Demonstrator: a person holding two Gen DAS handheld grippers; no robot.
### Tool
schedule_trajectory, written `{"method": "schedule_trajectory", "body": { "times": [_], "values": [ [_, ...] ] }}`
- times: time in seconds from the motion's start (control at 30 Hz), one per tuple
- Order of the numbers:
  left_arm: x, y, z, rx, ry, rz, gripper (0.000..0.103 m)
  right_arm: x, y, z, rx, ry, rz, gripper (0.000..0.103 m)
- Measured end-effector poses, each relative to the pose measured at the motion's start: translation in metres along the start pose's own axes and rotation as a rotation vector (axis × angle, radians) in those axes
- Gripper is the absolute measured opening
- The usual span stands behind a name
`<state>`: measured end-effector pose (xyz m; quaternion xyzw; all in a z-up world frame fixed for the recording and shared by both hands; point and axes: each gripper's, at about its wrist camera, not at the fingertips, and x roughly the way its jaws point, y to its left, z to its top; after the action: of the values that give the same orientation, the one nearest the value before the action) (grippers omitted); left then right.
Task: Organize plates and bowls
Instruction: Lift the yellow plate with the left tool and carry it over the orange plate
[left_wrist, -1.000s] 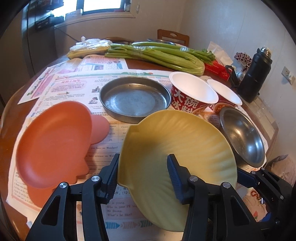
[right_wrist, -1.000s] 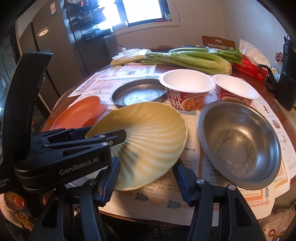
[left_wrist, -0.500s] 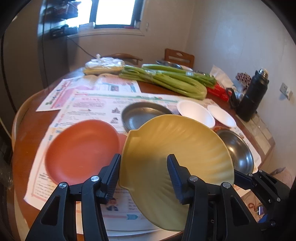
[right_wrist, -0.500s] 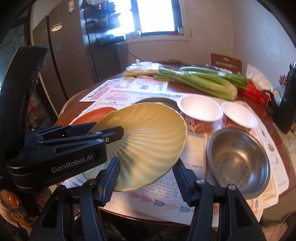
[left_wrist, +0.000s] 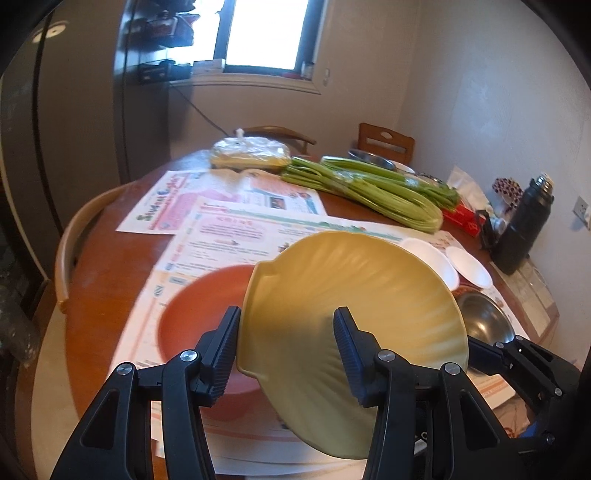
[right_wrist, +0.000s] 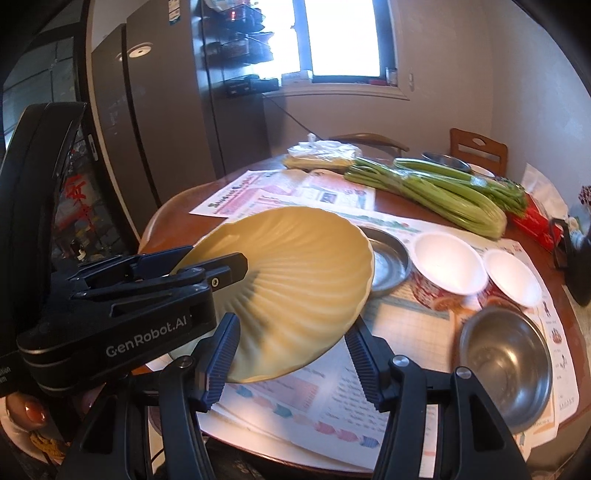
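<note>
Yellow and ribbed like a shell, a plate (left_wrist: 354, 332) hangs tilted in the air above a round wooden surface (left_wrist: 110, 266) spread with newspapers (left_wrist: 229, 229). The left gripper (right_wrist: 221, 267) holds it by the rim, jaws clamped on the plate's near-left edge, as the right wrist view shows. The right gripper (right_wrist: 291, 356) sits just beneath the plate with its jaws spread wide, gripping nothing. Below and left of the raised plate lies an orange plate (left_wrist: 207, 306), flat on the paper. On the right side rest a metal bowl (right_wrist: 506, 365), two white paper bowls (right_wrist: 448, 264) side by side, and a shallow metal dish (right_wrist: 389, 258) partly hidden behind the yellow plate. At the far side lie long bunches of celery (right_wrist: 436, 192) and a bagged bundle (left_wrist: 251, 155); a dark flask (left_wrist: 524, 229) stands at the far right.
</note>
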<state>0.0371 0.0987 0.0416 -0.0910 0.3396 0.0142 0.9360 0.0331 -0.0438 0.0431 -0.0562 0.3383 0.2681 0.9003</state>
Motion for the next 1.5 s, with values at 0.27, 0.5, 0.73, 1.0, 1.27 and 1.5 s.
{"method": "schedule_trajectory", "body": {
  "times": [0.27, 0.5, 0.73, 1.0, 1.27, 1.5],
  "values": [
    [-0.002, 0.027, 0.016, -0.011, -0.013, 0.063, 0.052, 0.021, 0.019, 0.023, -0.022, 0.006, 0.05, 0.059],
    [0.011, 0.048, 0.028, -0.005, 0.005, 0.092, 0.052, 0.039, 0.033, 0.04, -0.015, 0.018, 0.077, 0.059],
    [0.032, 0.063, 0.021, -0.035, 0.048, 0.09, 0.052, 0.062, 0.04, 0.038, -0.007, 0.055, 0.082, 0.059],
    [0.055, 0.073, 0.013, -0.052, 0.091, 0.102, 0.052, 0.078, 0.043, 0.029, 0.019, 0.095, 0.084, 0.059],
    [0.068, 0.081, 0.009, -0.062, 0.113, 0.112, 0.052, 0.094, 0.046, 0.024, 0.028, 0.128, 0.078, 0.059],
    [0.08, 0.087, 0.008, -0.069, 0.132, 0.123, 0.052, 0.105, 0.047, 0.02, 0.048, 0.16, 0.082, 0.059]
  ]
}}
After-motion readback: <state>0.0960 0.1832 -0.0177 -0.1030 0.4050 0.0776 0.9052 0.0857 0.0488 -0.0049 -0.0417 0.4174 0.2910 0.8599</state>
